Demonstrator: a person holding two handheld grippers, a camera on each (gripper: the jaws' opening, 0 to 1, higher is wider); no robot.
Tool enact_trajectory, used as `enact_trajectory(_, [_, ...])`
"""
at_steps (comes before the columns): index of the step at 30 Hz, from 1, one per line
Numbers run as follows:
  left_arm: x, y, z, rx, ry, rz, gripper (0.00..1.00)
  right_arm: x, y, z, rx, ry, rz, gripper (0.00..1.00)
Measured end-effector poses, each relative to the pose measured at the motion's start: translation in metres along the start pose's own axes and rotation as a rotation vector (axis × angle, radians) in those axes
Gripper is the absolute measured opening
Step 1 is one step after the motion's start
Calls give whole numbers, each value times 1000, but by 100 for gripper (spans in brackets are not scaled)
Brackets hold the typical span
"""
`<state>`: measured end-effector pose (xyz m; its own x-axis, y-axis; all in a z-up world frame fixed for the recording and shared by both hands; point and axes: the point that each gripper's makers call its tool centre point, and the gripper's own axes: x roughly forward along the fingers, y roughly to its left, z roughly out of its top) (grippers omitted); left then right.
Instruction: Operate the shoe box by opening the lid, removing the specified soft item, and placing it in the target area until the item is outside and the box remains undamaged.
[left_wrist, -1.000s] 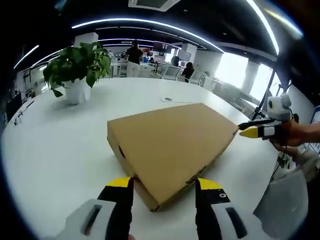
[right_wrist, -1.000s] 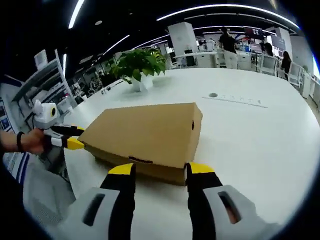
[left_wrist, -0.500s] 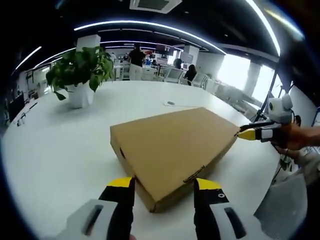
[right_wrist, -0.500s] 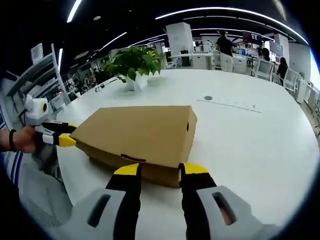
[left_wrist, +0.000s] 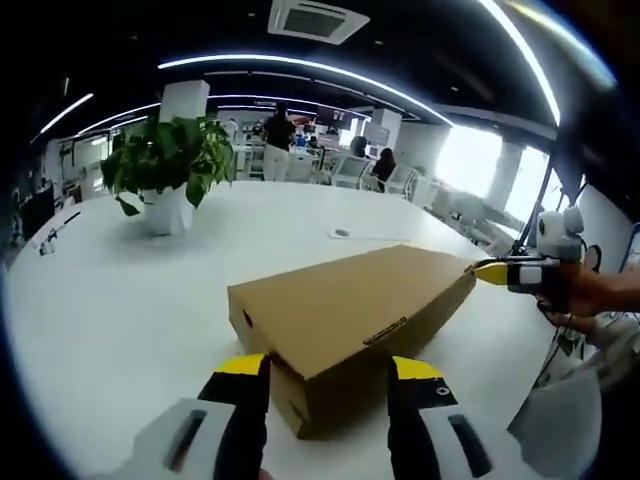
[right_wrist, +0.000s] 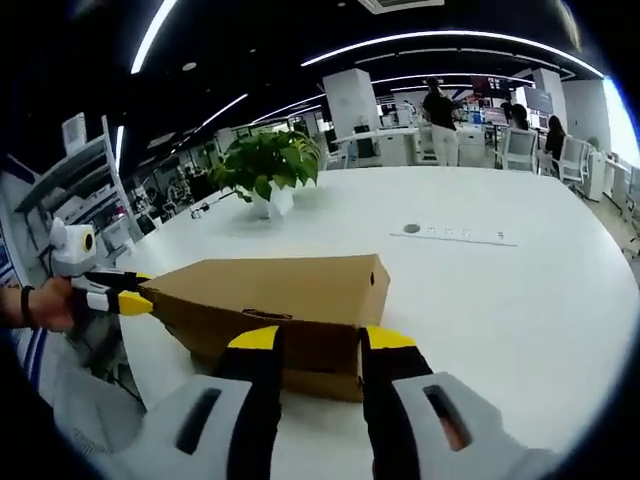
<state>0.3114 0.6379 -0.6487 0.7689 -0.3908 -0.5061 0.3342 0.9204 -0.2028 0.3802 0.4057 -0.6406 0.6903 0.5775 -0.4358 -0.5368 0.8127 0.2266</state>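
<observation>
Both views sit lower now | shoe box (left_wrist: 345, 325) (lid shut) on white table (left_wrist: 120, 310), long axis spanning both grippers | left gripper (left_wrist: 328, 372), right gripper (right_wrist: 312, 340) open, straddling opposite ends, contact probably not made.

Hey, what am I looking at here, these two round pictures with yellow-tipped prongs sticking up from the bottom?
A person holds a two-jaw gripper in each hand, and a fisheye camera rides on each. One picture is the left gripper view, the other the right gripper view. The prongs are the left gripper and the right gripper, jaws apart, each at one end of a closed cardboard shoe box. Nothing is held yet. The box lies on a large white table, with a potted plant further back. Each gripper also appears at the edge of the other's view.
</observation>
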Motion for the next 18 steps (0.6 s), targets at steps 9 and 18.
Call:
enact_trajectory(9, [-5, -2, 23, 23, -45, -6, 50, 3, 0, 37, -13, -59, -4, 27])
enact_trajectory(18, [-6, 4, 45, 50, -84, 37, 45, 11, 0, 71, -11, -110, -15, 27])
